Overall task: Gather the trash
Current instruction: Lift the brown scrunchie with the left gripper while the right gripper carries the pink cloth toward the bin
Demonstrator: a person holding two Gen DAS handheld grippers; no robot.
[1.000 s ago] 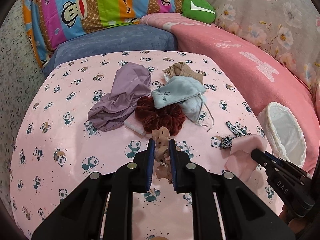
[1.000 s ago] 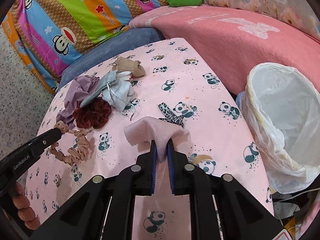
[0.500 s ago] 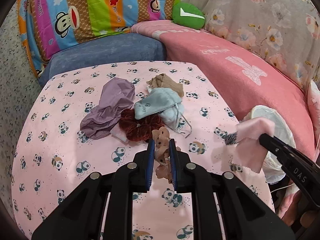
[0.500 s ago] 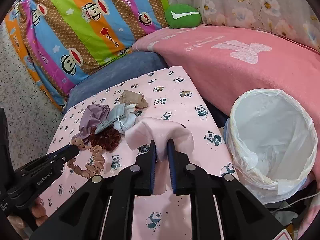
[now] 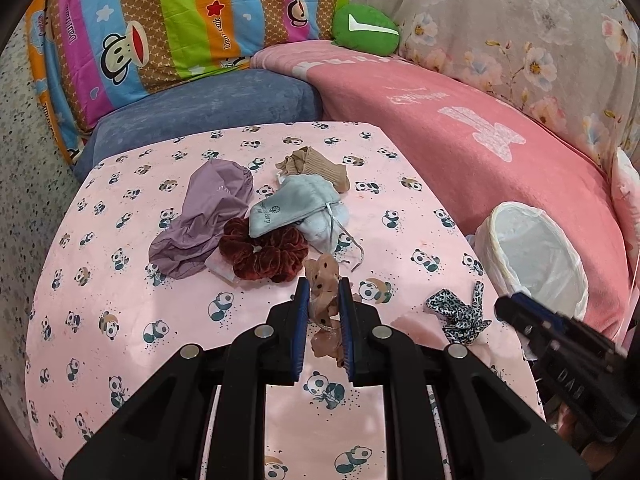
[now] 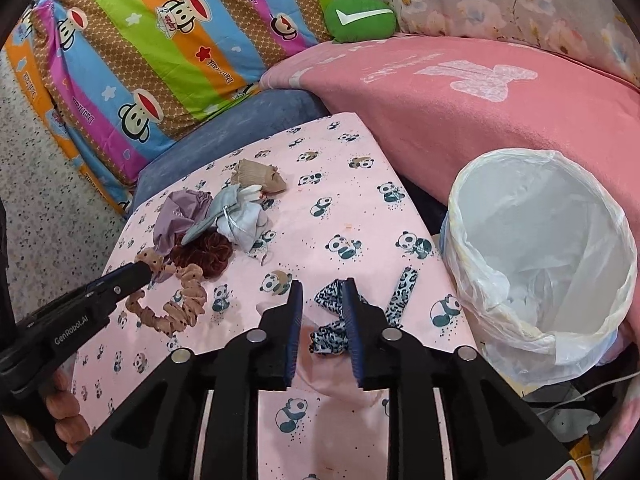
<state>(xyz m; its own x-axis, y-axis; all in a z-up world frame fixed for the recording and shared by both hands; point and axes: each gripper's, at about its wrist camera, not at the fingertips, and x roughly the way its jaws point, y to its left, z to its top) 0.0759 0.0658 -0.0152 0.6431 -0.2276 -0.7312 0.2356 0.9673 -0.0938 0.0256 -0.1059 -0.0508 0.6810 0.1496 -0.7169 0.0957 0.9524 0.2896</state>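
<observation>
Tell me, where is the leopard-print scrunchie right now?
The leopard-print scrunchie lies on the panda cloth near its right edge, just ahead of the right gripper and left of the white bin.

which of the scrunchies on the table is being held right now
The tan dotted scrunchie, pinched in the left hand-held gripper. The dark red velvet scrunchie lies untouched in the pile, and the leopard-print one lies flat by the bin, ungripped.

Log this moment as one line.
left gripper: jaws shut on tan scrunchie | right gripper: jaws opening, pink cloth loose beneath | bin: upright, lined
</observation>
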